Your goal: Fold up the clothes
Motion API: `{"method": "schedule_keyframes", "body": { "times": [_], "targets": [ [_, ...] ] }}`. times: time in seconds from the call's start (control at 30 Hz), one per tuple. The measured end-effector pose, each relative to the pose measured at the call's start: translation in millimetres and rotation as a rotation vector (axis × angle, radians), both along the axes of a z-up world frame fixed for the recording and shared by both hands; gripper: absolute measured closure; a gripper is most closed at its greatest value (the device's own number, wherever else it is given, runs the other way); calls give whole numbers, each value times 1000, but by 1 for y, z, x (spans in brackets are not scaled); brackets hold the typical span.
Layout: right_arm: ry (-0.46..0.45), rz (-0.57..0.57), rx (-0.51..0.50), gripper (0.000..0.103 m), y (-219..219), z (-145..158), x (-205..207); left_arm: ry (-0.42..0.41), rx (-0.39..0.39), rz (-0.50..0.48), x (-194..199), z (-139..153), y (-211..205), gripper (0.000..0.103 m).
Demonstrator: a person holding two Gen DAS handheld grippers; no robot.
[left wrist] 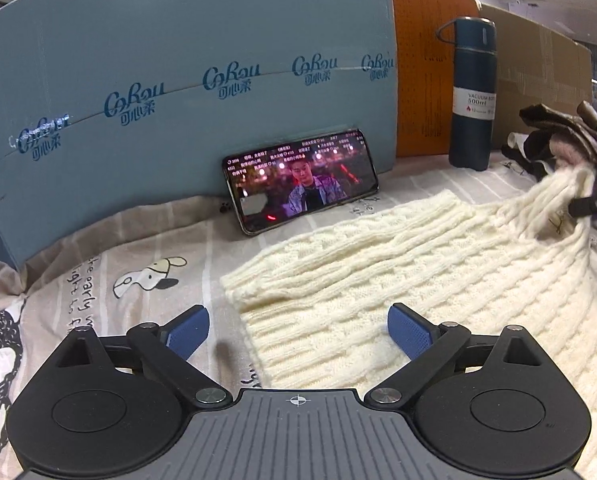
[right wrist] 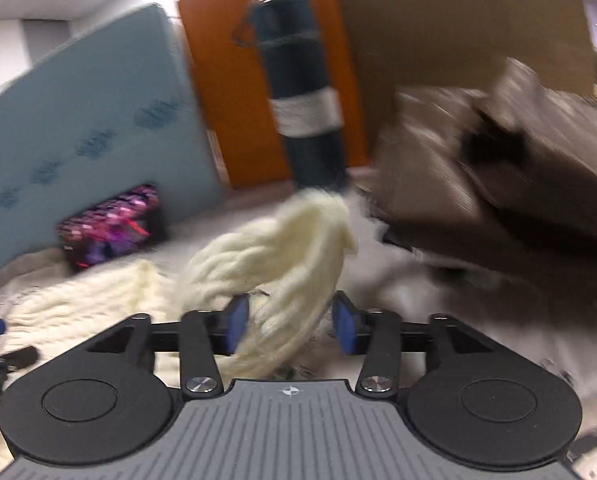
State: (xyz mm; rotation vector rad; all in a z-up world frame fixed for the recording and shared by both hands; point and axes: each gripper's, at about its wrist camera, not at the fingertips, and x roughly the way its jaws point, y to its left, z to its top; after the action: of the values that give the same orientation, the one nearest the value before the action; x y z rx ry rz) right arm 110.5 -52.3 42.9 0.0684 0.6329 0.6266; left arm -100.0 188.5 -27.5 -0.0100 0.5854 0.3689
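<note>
Folding looks barely begun: the sweater (left wrist: 378,264) lies mostly flat on the sheet (left wrist: 98,280). Left gripper (left wrist: 298,334) gapes wide, empty; right gripper (right wrist: 290,318), jaws narrowed, lifts a bunched edge.

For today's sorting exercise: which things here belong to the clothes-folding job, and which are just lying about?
Part of the job: cream knit sweater; pile of dark clothes; left gripper; right gripper.

Just lying about: phone; vacuum bottle; blue box; orange board.

Both the left gripper (left wrist: 298,334) and right gripper (right wrist: 292,322) are built with black linkages, blue ribbed pads (left wrist: 408,334), silver screws and grey ridged bodies.
</note>
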Motion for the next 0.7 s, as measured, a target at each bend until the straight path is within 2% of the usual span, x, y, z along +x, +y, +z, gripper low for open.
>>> {"method": "schedule_keyframes", "body": {
  "times": [0.07, 0.17, 0.23, 0.33, 0.43, 0.57, 0.63, 0.7],
  "targets": [
    [-7, -34, -1, 36, -9, 4, -5, -21, 24, 2, -4, 6, -2, 5],
    [-60, -36, 42, 34, -27, 15, -27, -70, 51, -25, -15, 19, -8, 5],
    [-111, 16, 81, 28, -37, 24, -52, -91, 70, -37, -24, 26, -13, 5],
    [-167, 173, 117, 24, -44, 31, -95, -108, 77, -53, -41, 31, -21, 5],
    [-149, 370, 126, 24, -41, 29, -129, -116, 59, -95, -65, 33, -31, 5],
    [-125, 632, 137, 23, -37, 26, -173, -157, -60, -242, -107, 34, -45, 5],
    [-106, 749, 98, 21, -30, 20, -190, -162, -67, -267, -124, 32, -55, 4],
    [-96, 817, 23, 21, -18, 11, -203, -154, -43, -287, -137, 29, -67, 4]
  ]
}}
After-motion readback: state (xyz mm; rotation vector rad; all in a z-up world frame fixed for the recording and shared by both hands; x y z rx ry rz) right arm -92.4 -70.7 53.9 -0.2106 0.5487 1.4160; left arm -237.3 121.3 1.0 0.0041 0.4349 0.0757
